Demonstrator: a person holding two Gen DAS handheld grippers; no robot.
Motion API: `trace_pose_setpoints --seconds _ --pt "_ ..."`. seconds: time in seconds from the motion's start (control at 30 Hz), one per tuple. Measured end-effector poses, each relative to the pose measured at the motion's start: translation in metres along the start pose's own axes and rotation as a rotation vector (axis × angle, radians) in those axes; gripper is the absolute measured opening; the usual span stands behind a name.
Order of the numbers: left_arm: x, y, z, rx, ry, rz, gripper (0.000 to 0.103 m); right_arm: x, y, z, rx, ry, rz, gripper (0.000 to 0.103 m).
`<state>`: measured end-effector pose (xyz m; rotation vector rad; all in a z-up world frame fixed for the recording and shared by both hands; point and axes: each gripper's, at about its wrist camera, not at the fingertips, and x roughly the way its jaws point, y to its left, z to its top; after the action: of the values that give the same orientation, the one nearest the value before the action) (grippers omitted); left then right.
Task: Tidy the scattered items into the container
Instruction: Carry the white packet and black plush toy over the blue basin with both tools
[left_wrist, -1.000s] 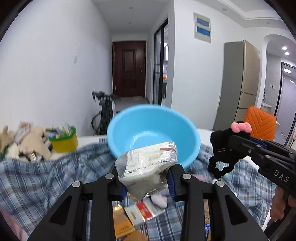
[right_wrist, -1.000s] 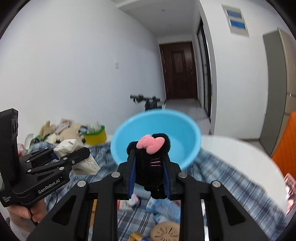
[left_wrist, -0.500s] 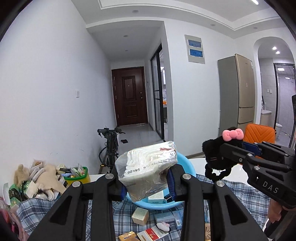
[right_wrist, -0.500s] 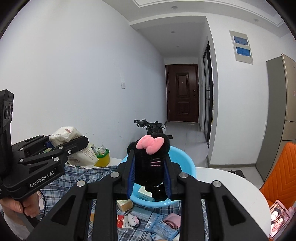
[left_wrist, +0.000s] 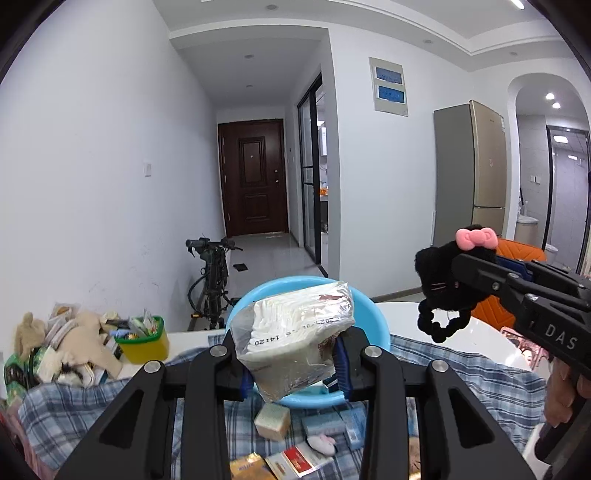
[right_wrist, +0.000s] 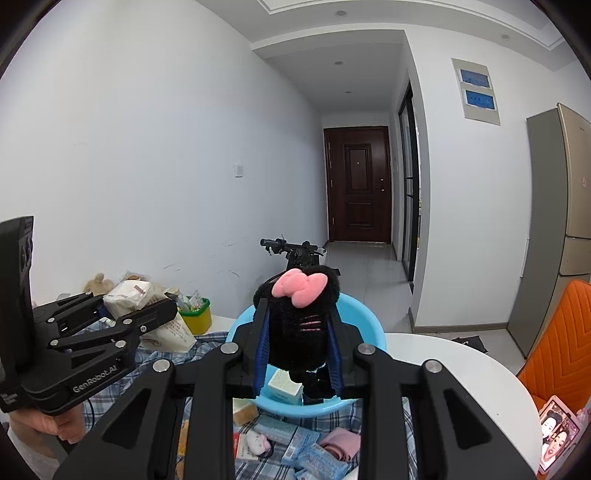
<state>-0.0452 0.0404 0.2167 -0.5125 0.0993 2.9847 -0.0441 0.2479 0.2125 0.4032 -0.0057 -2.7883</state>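
Two hand-held grippers hang above one blue basin (left_wrist: 373, 314) on the tabletop. The left hand-held gripper (left_wrist: 293, 363) clamps one plastic packet (left_wrist: 295, 343); the right hand-held gripper (right_wrist: 297, 349) grips one black plush scrunchie (right_wrist: 299, 325). The basin lies ahead of and below both, about equally near. Several small boxes remain scattered on the plaid cloth (left_wrist: 92, 406).

Dark door (left_wrist: 253, 177), parked bicycle (left_wrist: 210, 284), tall fridge (left_wrist: 469, 166), orange chair (right_wrist: 557, 339).

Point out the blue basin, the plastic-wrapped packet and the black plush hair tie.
blue basin (right_wrist: 364, 320): right wrist view, far rim.
plastic-wrapped packet (left_wrist: 295, 332): left wrist view, front face.
black plush hair tie (right_wrist: 300, 325): right wrist view, fuzzy body.
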Motion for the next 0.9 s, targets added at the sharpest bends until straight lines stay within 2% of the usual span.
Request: trace_pose_setpoints --seconds 0.1,0.2,0.27,0.43,0.53,0.73,0.9 --pt "0.031 0.006 0.001 -0.018 0.025 0.002 0.036 0.013 -0.004 0.001 -0.005 -0.014 0.020 0.025" --pt "0.057 0.011 0.000 -0.016 0.014 -0.004 0.036 0.028 -0.005 0.000 -0.036 -0.034 -0.009 0.025" --pt "0.071 0.014 0.000 -0.021 0.007 0.013 0.036 0.040 -0.009 0.001 -0.025 -0.025 0.004 0.025" --pt "0.108 0.023 0.007 -0.063 0.007 0.001 0.036 0.075 -0.021 0.008 -0.011 -0.006 0.020 0.025" --pt "0.129 0.023 0.013 -0.052 0.003 0.021 0.036 0.094 -0.025 0.012 -0.014 -0.006 -0.006 0.025" --pt "0.180 0.028 0.025 -0.094 0.037 0.003 0.036 0.137 -0.037 0.011 0.010 0.024 -0.011 0.025" --pt "0.219 0.028 0.027 -0.060 0.049 0.037 0.036 0.176 -0.044 0.008 -0.011 0.066 -0.045 0.025"
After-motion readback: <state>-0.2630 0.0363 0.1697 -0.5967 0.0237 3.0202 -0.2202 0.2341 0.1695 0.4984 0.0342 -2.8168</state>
